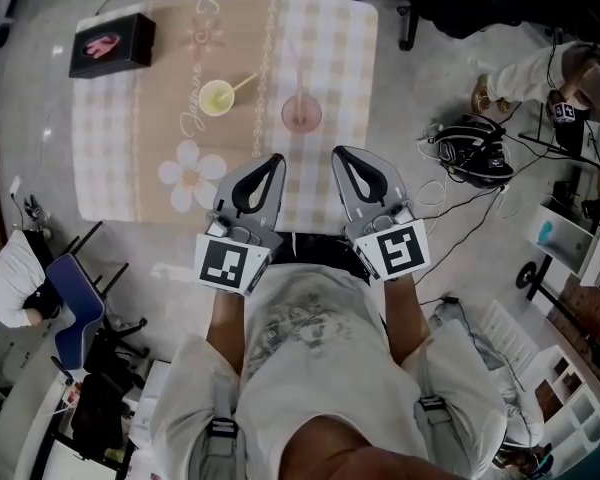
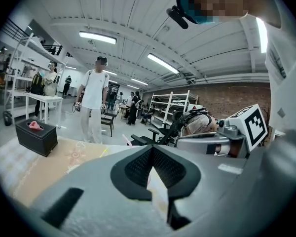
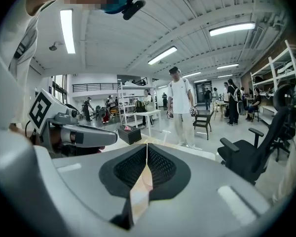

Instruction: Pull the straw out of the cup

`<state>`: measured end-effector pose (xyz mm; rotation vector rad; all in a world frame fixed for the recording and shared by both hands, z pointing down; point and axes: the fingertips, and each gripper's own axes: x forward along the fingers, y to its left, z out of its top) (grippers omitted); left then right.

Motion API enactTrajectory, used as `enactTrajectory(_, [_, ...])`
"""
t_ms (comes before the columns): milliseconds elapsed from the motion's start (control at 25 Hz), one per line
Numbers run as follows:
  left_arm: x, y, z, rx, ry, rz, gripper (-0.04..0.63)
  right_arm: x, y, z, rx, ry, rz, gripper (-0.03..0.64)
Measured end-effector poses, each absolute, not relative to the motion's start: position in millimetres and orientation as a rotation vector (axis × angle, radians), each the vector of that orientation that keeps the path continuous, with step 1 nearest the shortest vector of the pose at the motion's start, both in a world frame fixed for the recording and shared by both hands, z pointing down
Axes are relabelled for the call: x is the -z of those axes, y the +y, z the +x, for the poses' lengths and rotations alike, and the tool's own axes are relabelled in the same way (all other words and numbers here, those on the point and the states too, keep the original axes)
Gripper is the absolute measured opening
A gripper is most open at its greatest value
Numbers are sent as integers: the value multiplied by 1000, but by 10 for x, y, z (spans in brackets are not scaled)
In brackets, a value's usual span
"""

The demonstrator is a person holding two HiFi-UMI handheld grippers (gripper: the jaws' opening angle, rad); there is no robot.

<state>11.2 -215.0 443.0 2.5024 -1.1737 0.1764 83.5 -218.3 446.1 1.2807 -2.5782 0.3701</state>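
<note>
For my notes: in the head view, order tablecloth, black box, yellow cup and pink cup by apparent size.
1. tablecloth
2. black box
3. yellow cup and pink cup: about alike, not ranked.

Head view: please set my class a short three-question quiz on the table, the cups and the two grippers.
1. True or false: the yellow cup has a straw in it.
2. Where on the table is the black box? A: at the far left corner. B: between the two cups. C: at the near right corner.
3. Fill in: the jaws of the left gripper and of the right gripper are both ____, with nothing held.

Key: 1 true; 2 A; 3 shut.
</note>
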Motion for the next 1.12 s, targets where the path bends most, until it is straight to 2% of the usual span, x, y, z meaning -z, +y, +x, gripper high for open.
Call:
enactTrajectory(480, [-4631, -2455, 170, -138, -1191, 2463, 5, -4799, -2543, 741, -390, -2562, 1208, 41])
enactTrajectory(680, [-4777, -2457, 181, -249, -1138, 2439, 5, -4896, -2638, 734, -389, -2555, 1194, 51])
enactTrajectory(840, [-4763, -2569, 192, -146, -1197, 2439, 5, -4994, -2715, 727, -397, -2543, 1180, 64])
enactTrajectory(1120, [-4869, -2637, 206, -143, -1209, 2414, 5, -5168, -2824, 688, -413, -2539, 1149, 86])
